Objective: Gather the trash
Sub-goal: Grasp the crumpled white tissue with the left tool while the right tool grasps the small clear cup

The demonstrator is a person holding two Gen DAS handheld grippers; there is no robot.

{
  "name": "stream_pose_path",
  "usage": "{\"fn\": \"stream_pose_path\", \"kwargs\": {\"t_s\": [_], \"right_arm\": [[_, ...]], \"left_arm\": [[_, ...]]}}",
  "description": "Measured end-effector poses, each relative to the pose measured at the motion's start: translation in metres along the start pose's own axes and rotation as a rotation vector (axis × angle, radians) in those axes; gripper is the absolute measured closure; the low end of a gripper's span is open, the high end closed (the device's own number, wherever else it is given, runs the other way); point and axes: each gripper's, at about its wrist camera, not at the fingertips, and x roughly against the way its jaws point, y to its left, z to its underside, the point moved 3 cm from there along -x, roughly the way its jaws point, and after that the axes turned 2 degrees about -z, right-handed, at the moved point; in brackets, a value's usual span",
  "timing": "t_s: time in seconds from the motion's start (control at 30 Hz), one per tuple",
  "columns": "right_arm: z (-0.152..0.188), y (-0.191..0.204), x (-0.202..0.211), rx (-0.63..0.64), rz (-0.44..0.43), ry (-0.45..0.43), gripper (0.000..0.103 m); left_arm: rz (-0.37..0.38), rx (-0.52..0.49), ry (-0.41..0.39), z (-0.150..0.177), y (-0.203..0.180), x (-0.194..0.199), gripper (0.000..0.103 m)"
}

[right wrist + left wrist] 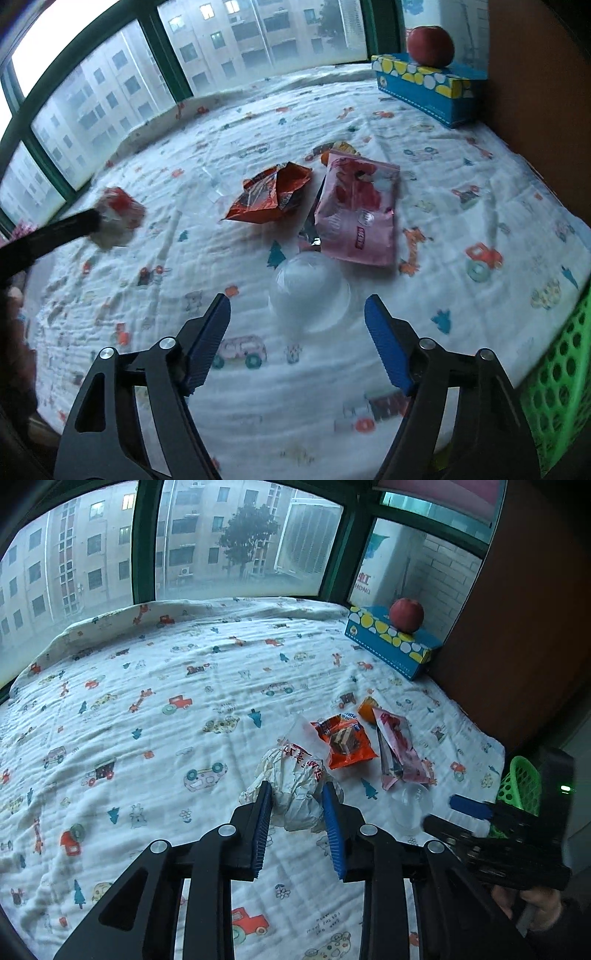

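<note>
a bed covered in a white quilt [155,716] printed with little cars and trees sits below a large green-framed window. the person holds a gripper in each hand. the left gripper [297,794] is clenched on a crumpled white paper wrapper [295,779] with red lettering, and from the right wrist view the wad looks lifted clear of the quilt, probably on its way to be dropped.

the right gripper [297,306] is empty, its blue-padded jaws spread and not pressing anything. it hovers just short of a clear plastic dome lid [310,291] lying on the quilt, seemingly lined up as the next piece to take.

beyond the lid lie an orange snack packet [271,194] and, just beside it, a pink foil pouch [356,208], both untouched. a green perforated basket [554,384] stands at the bed's right edge, likely where the trash goes.

at the far corner an apple [430,46] rests on a blue tissue box [428,86], well apart from the litter.
</note>
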Motion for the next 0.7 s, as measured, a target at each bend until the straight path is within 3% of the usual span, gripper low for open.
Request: {"fn": "stream_pose_path", "kwargs": {"t_s": [0.33, 0.7], "right_arm": [[-0.005, -0.002, -0.028, 0.006, 0.069, 0.048, 0.048], [-0.001, -0.001, 0.003, -0.012, 0.034, -0.005, 0.049]], "left_arm": [[0.012, 0.015, -0.039, -0.010, 0.006, 0.019, 0.076], [0.034, 0.001, -0.057, -0.020, -0.006, 0.025, 0.076]]}}
